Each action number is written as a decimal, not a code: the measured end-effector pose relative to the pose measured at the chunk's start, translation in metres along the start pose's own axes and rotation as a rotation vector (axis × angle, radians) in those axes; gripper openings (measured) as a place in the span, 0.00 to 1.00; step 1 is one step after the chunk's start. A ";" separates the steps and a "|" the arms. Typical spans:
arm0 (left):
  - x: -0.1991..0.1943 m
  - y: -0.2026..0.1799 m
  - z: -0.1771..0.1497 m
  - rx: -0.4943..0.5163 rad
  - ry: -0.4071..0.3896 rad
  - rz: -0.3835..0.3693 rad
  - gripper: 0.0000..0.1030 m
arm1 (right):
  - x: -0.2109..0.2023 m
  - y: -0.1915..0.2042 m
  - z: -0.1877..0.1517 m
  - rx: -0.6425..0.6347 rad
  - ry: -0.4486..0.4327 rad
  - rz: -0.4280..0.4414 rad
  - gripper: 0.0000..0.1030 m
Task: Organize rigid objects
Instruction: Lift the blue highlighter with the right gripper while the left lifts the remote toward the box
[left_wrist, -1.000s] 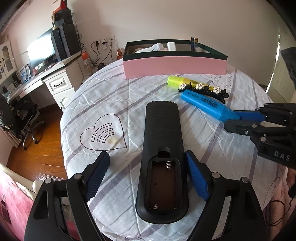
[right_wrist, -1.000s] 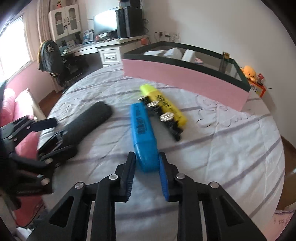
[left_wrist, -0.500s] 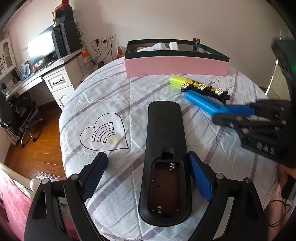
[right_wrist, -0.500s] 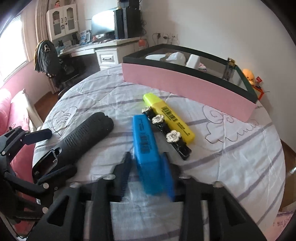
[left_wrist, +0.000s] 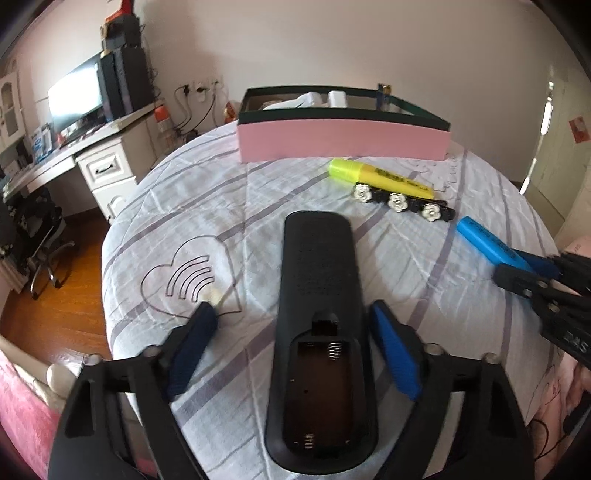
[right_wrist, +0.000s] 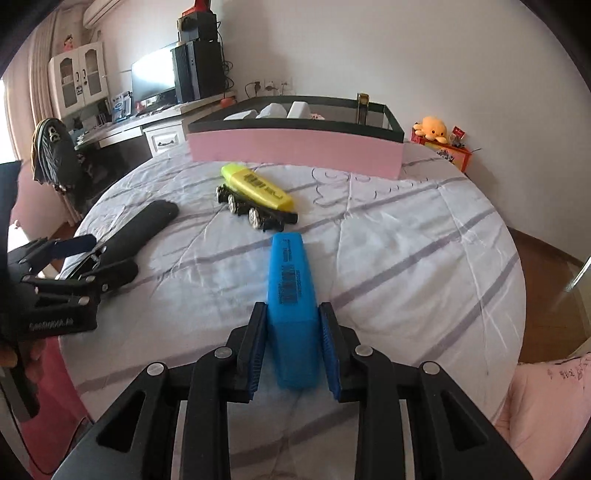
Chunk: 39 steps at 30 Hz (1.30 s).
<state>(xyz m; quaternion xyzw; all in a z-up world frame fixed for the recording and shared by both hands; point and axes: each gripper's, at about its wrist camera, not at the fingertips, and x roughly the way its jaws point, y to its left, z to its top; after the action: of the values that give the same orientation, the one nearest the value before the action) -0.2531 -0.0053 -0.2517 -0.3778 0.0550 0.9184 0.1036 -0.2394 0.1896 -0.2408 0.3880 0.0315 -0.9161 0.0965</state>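
Remote (left_wrist: 317, 295) lies near the bed's (left_wrist: 155, 192) front edge, battery bay open, cover missing. My left gripper (left_wrist: 291, 343) straddles it, jaws closing, pads not yet pressing. Stiff, light, smooth plastic; I'd grip across the flat sides by the bay. Mid-bed: yellow highlighter (right_wrist: 256, 184) touching a flowered hair clip (right_wrist: 255, 212). My right gripper (right_wrist: 291, 347) is clamped on the blue highlighter's (right_wrist: 291, 280) near end; rigid, slick, may pivot. Pink box (right_wrist: 295, 151) sits at the far edge; contents mostly hidden behind its wall.
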 end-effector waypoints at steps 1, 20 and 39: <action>-0.001 -0.003 0.000 0.013 -0.010 -0.006 0.62 | 0.002 0.000 0.001 0.001 -0.003 0.000 0.29; -0.013 -0.012 0.011 0.035 -0.043 -0.067 0.43 | -0.001 -0.014 0.004 0.032 -0.062 0.156 0.26; -0.121 -0.019 0.068 0.052 -0.325 0.013 0.43 | -0.100 -0.001 0.054 0.007 -0.324 0.225 0.26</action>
<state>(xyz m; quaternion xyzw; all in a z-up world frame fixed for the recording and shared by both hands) -0.2113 0.0070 -0.1187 -0.2209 0.0638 0.9664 0.1150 -0.2100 0.1991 -0.1318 0.2367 -0.0311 -0.9501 0.2006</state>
